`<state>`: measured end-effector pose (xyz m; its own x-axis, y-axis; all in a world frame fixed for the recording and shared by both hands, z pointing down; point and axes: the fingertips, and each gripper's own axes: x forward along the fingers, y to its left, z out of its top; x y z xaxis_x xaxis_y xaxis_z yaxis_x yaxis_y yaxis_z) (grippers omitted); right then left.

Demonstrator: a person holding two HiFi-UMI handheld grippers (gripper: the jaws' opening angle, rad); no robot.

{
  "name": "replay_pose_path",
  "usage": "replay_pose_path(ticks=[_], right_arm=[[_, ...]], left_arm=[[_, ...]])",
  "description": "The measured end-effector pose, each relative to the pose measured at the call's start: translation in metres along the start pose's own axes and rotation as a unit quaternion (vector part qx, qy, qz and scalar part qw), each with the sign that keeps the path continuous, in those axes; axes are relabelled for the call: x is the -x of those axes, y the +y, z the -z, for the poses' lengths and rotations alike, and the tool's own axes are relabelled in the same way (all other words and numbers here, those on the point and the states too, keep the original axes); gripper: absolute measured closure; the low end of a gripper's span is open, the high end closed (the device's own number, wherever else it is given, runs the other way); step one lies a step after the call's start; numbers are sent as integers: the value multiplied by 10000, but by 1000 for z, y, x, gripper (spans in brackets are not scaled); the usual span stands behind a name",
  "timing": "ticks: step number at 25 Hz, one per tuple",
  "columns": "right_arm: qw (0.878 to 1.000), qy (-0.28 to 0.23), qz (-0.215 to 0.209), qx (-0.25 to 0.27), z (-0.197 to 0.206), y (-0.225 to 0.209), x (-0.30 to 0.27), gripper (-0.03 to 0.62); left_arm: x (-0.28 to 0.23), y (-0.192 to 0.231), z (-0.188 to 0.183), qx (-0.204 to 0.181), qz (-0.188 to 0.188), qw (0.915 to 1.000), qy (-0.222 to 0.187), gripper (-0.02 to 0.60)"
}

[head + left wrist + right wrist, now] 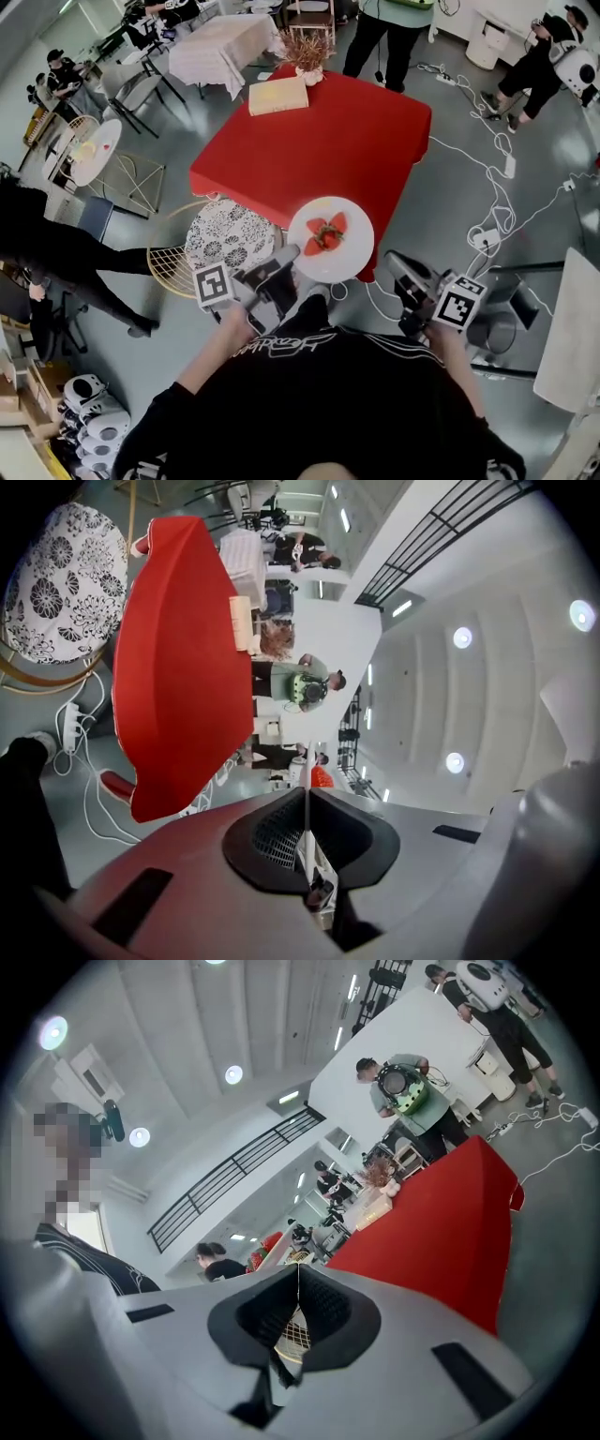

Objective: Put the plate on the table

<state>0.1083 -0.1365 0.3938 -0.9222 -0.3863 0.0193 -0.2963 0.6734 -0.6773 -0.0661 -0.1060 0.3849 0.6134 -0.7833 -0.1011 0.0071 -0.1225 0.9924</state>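
Note:
A white plate (330, 238) with cut strawberries hangs in the air just over the near edge of the red table (328, 141). My left gripper (292, 251) is shut on the plate's left rim. In the left gripper view the plate's thin edge (307, 789) runs between the closed jaws, with a strawberry (321, 776) past them and the red table (173, 649) ahead. My right gripper (386, 257) meets the plate's right rim. In the right gripper view its jaws are closed on a thin white edge (299, 1279), and the red table (441, 1232) lies to the right.
A chair with a black-and-white patterned cushion (230, 236) stands at the table's near left corner. A beige box (277, 95) and dried flowers (306, 52) sit at the table's far edge. White cables (487, 187) trail over the floor on the right. People stand beyond the table.

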Motion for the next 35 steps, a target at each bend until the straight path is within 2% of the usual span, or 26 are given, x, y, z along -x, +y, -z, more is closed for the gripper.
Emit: replay_pose_path(ticks=[4,8,12,16,24,30,35], right_arm=[[9995,-87,8,-290,-8,-16,-17,586],[9995,19,210,-245,-15,-36,-37,586],[9982,26,365,-481,-16,-58,-53,586],[9968,-31,475,-649,-12,-62,-58,586],[9960,-8,623,-645,-34,-99,-95,586],[9944,35,660,-822,-33,-113,-107,586],[9938,210,817,-724,-29,-127,-116,586]], left_arm=[[-15,9,-19,90,-42,9999,89,563],[-30,13,-44,156,-56,9998,135,563],[-45,22,-74,174,-94,9996,195,563],[-52,24,-89,129,-7,9997,222,563],[-114,49,-143,104,-112,9995,264,563],[-150,65,-170,96,-248,9994,223,563],[-179,86,-197,28,-388,9991,183,563]])
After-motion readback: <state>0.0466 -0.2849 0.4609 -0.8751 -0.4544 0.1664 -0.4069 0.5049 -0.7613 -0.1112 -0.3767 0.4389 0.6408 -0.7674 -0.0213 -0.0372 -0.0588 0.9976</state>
